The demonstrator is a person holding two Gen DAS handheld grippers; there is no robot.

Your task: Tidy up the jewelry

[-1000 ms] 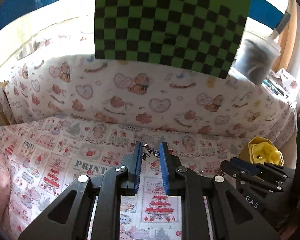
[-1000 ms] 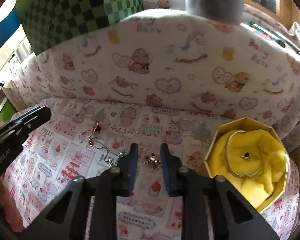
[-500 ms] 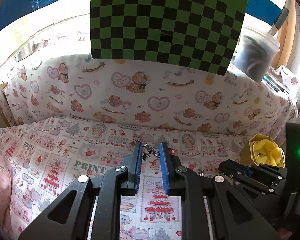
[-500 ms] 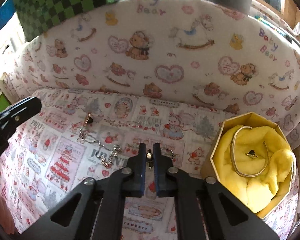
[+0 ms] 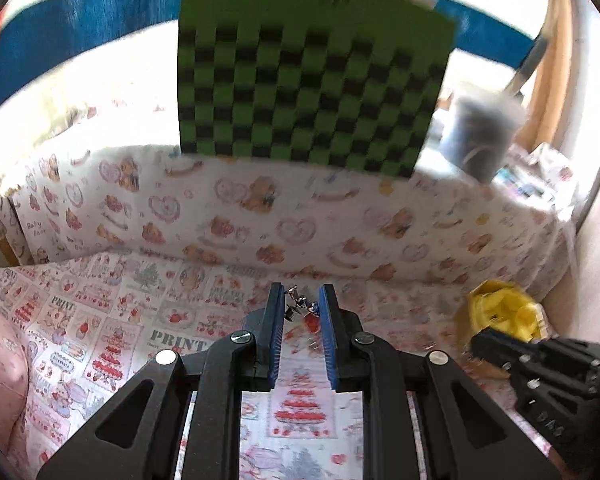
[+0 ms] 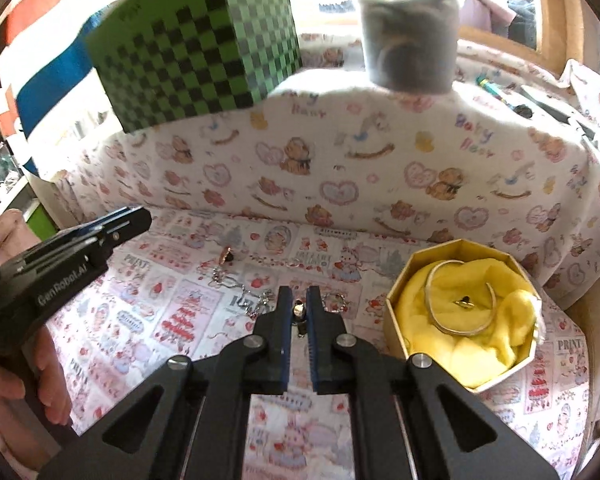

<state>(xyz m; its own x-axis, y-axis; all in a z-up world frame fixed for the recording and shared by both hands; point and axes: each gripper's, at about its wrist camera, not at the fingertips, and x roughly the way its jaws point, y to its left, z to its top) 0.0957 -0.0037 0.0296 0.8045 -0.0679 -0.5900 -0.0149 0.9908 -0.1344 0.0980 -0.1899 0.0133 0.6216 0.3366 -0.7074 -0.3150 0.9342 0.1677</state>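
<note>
My left gripper [image 5: 300,292] is shut on a small silver jewelry piece [image 5: 298,305], pinched between its blue pads above the printed cloth. My right gripper [image 6: 299,292] is shut on a small gold earring [image 6: 299,312], held just off the cloth. To its right stands a yellow octagonal box [image 6: 400,280] lined with yellow fabric, holding a thin bangle [image 6: 436,316] and a small gold stud [image 6: 464,301]. On the cloth lie a silver chain [image 6: 240,289], a dark-stone ring [image 6: 227,257] and a thin ring [image 6: 334,303]. The left gripper [image 6: 138,216] shows at the left of the right wrist view.
A padded wall with a bear print [image 6: 340,168] rises behind the cloth. On top of it stand a green checkered box [image 6: 196,56] and a clear tub [image 6: 408,28]. A hand [image 6: 48,380] holds the left gripper's handle. The yellow box [image 5: 500,312] and right gripper [image 5: 480,346] appear at the right of the left wrist view.
My right gripper shut on the small gold earring that lay between its fingers and lifted it off the cloth. The left gripper rose a little, still holding its silver piece.
</note>
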